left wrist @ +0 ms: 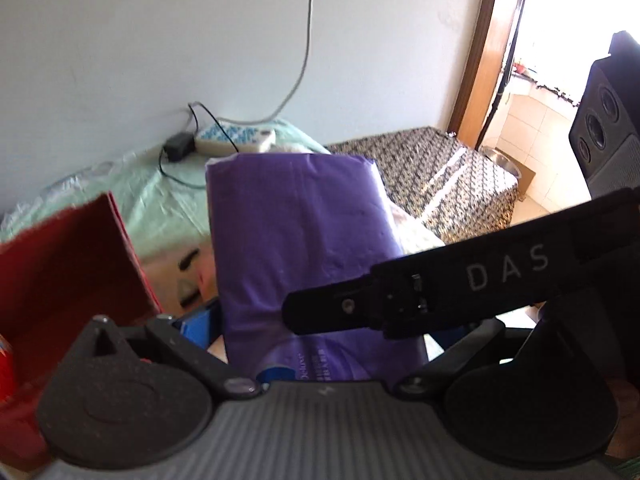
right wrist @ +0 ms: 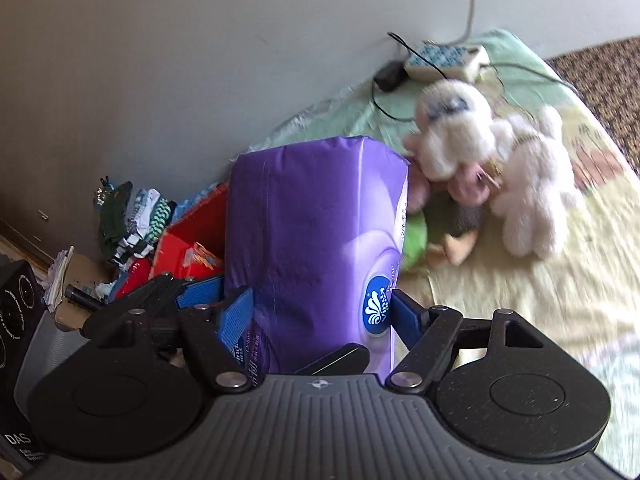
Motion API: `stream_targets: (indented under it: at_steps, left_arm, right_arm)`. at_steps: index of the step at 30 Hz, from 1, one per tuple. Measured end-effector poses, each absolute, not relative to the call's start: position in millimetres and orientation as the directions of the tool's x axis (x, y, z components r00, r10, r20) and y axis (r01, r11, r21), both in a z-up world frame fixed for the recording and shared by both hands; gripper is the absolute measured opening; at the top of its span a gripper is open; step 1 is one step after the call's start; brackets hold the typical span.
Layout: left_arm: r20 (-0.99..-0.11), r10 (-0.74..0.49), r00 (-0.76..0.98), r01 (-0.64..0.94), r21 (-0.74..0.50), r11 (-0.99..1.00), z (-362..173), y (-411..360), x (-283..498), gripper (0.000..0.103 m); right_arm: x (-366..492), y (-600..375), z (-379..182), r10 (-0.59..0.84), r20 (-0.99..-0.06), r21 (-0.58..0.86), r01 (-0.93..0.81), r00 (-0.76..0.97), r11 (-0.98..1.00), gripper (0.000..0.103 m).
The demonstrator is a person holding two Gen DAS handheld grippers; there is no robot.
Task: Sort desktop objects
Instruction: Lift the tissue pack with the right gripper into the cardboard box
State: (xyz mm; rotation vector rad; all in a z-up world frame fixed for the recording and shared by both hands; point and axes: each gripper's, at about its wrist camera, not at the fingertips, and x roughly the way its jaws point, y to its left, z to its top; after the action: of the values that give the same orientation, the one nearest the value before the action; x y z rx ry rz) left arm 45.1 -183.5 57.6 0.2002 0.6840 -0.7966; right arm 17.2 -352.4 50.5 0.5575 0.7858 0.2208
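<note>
A purple tissue pack (left wrist: 296,224) stands upright and slightly tilted, held off the bed between both grippers. In the left wrist view it fills the gap of my left gripper (left wrist: 316,320). One blue finger (left wrist: 196,324) lies against its left side; the other finger is hidden behind the right gripper's black arm (left wrist: 440,284), which crosses in front. In the right wrist view my right gripper (right wrist: 320,308) is shut on the tissue pack (right wrist: 312,232), blue pads (right wrist: 236,312) pressing both sides. The left gripper's blue finger (right wrist: 198,294) touches the pack just behind.
An open red box (right wrist: 188,236) with small items sits left of the pack, also in the left wrist view (left wrist: 60,264). White plush toys (right wrist: 500,168) lie on the green-yellow bedsheet (right wrist: 520,280). A power strip (left wrist: 236,138) and cables sit by the wall. Folded socks (right wrist: 136,220) are piled at left.
</note>
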Motion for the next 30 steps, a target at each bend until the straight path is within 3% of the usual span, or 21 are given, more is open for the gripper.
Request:
stream_targets:
  at_steps: [7,14,26,30]
  left_arm:
    - [-0.591,-0.512,0.624,0.623,-0.02,0.782,101,-126,112,0.1]
    - [-0.719,-0.424,0.551,0.518,-0.104,0.849,55,-66,182,0.101]
    - [-0.854,-0.406,0.325,0.39,-0.27,0.88,-14,-26,243,0.1]
    - [-0.891,-0.366,0.27,0.376,-0.252,0.892,-35,-22,254,0.097]
  right_arm:
    - [104,-285,86,0.455,-0.561,0.507,-0.148,0.692,0.849,0.076]
    - [176,-226,31,0.535,-0.666,0.561,-0.124,0.52,0.818,0.076]
    - [230,-177,-28,0.505,-0.82,0.521,-0.012,0.268,0.853,0.075]
    - [244,-165,-49,0.498,-0.849,0.508,0.016,0.175,0.861,0.075]
